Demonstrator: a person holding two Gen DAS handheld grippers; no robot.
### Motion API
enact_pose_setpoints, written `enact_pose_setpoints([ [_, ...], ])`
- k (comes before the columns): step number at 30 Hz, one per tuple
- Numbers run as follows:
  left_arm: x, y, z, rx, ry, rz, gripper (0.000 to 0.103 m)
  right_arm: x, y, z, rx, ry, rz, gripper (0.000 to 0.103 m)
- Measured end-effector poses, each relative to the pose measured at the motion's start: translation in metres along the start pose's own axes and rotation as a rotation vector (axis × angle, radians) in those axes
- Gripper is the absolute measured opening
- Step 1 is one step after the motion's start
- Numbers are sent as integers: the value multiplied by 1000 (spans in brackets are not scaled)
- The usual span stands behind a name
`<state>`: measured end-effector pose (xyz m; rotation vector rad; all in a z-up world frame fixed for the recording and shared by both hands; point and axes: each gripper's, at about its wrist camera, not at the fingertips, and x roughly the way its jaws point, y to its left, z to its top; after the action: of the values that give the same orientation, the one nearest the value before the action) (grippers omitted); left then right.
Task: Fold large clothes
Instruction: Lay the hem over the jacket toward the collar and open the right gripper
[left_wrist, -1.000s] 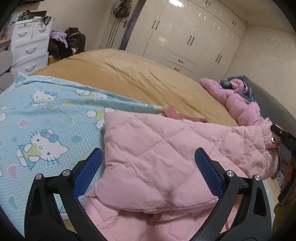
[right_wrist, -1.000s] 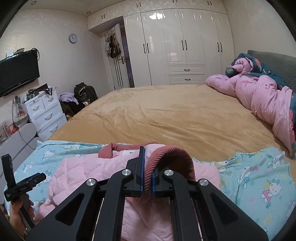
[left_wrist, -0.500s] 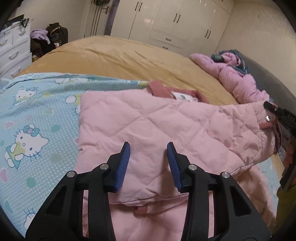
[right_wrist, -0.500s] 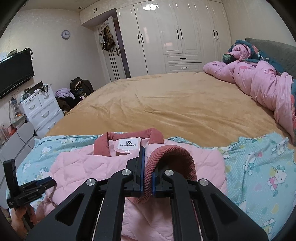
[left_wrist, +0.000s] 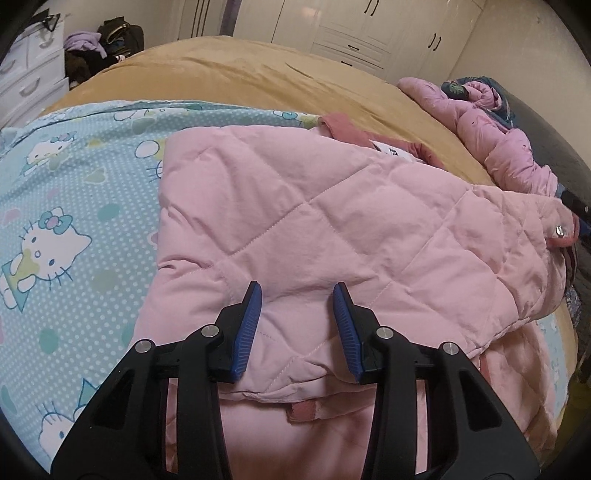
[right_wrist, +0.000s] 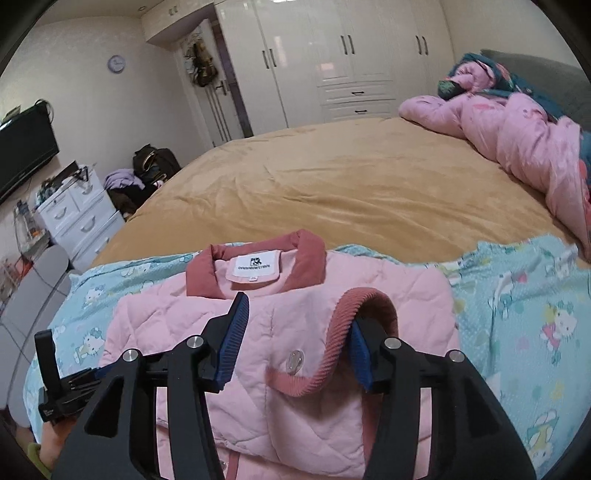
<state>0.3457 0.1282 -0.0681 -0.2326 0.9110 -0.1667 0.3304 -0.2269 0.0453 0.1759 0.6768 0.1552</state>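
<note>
A pink quilted jacket (left_wrist: 332, 221) lies on a Hello Kitty sheet (left_wrist: 55, 221), with a sleeve folded across its body. My left gripper (left_wrist: 297, 291) is shut on the thick near edge of that folded layer, and the fabric fills the gap between its pads. In the right wrist view the jacket (right_wrist: 166, 332) shows its dark pink collar (right_wrist: 255, 266) and white label at the far side. My right gripper (right_wrist: 299, 317) is opening: the ribbed cuff (right_wrist: 369, 299) drapes loosely over its right finger and nothing is pinched between the pads.
The sheet (right_wrist: 517, 332) covers the near part of a tan bed cover (right_wrist: 332, 184). A crumpled pink quilt (right_wrist: 517, 140) lies at the far right. White drawers (right_wrist: 81, 214) and bags stand left of the bed. White wardrobes (right_wrist: 332, 55) line the back wall.
My left gripper sank onto the jacket and its jaws narrowed from wide apart to a grip on the folded edge. My right gripper's jaws parted and let go of the cuff.
</note>
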Motion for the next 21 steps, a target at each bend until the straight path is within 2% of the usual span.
enact_pose_setpoints([
  [3,0,1,1,-1,2,-9,33,-4,-5,-3,7,-23,-71,49],
  [6,0,3,1,-9,3,-16,33,-19,-5,-4,-6,-99,-107,51],
  [8,1,2,1,-2,4,-7,33,-21,4,-5,-51,-106,-53,63],
  [10,1,1,1,5,4,0,33,-15,19,-9,-103,-70,9,71],
  [14,1,0,1,9,5,2,33,8,60,-23,-241,17,74,71],
  [17,2,-1,0,15,7,5,33,39,80,-34,-280,119,82,72],
  [21,2,-2,0,13,7,2,33,77,86,-49,-281,244,63,72],
])
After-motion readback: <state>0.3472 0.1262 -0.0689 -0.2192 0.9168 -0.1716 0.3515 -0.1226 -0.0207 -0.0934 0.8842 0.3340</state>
